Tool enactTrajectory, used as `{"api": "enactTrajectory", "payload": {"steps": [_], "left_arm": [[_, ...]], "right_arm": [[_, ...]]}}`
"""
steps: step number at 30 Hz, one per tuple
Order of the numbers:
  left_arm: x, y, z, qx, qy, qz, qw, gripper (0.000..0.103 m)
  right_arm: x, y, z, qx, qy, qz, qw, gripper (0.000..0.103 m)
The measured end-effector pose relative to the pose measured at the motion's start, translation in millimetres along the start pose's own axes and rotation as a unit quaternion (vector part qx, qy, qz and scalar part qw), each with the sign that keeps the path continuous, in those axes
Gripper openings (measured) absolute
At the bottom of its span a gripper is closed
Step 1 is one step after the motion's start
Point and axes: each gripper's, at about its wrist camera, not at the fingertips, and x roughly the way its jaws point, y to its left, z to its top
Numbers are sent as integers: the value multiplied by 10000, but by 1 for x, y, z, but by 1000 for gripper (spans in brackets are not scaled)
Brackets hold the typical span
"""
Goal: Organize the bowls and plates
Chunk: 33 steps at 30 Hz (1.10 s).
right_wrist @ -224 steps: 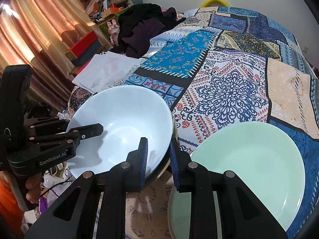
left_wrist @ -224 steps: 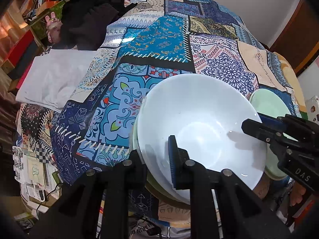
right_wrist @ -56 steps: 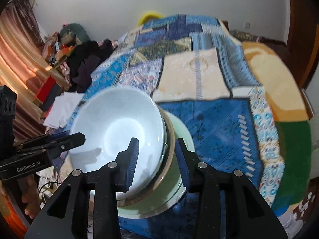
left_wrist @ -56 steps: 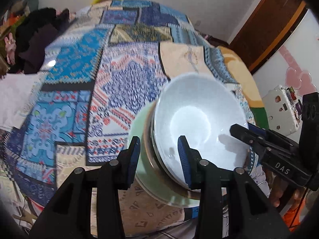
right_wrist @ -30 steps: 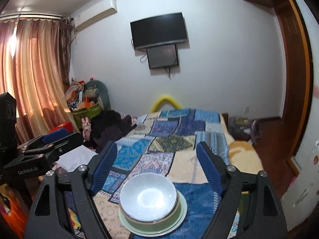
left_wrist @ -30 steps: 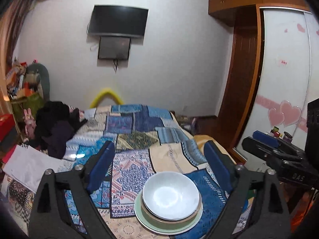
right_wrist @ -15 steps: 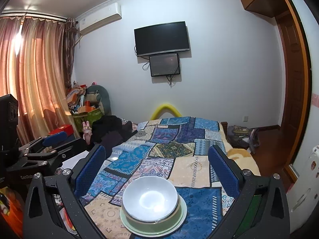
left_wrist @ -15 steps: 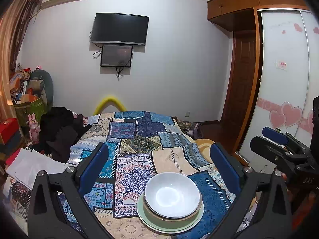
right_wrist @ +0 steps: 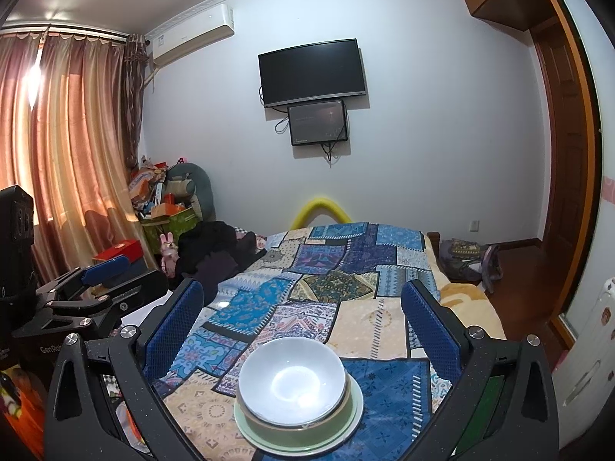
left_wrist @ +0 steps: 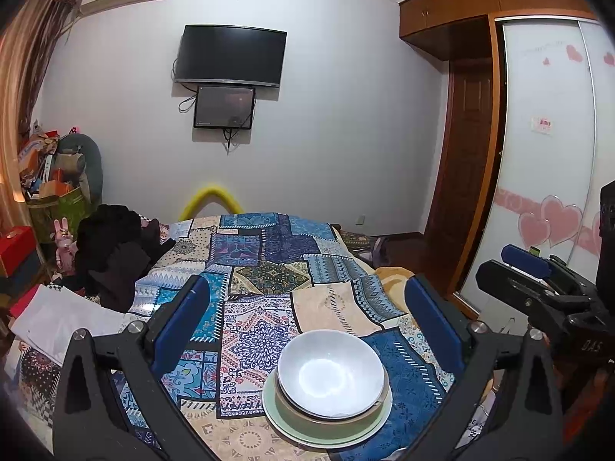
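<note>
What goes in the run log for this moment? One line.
left claw: open, empty | right claw: open, empty | white bowl: stacked on green plate | bedspread

Bowl (right_wrist: 291, 380) hides most of the green dish (right_wrist: 338, 403) under it, so type unclear. Plate (left_wrist: 292, 432) shows rim only. Quilt (left_wrist: 261, 269) near edge cut by frame bottom. Box (left_wrist: 15, 246) left of quilt cropped. Wardrobe sticker (left_wrist: 542, 125) text unreadable.

Both wrists overlook bowl stack (left_wrist: 330, 384), apparently side-by-side.
</note>
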Motion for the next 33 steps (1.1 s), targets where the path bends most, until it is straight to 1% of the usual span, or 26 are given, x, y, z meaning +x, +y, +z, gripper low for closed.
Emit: {"api": "enactTrajectory", "payload": {"steps": [22,26,33], "left_arm": [[0,2,-1,-68,3,-61,10000,103],[-1,-1,-1,-12,-47,-42,10000,103],[1,-3,-1,16,-12,-95,10000,103]], "right_arm": [[0,5,-1,-30,24,34,10000,102],[0,6,-1,-37,33,26,10000,102],[0,6,-1,-28,30,35,10000,103]]}}
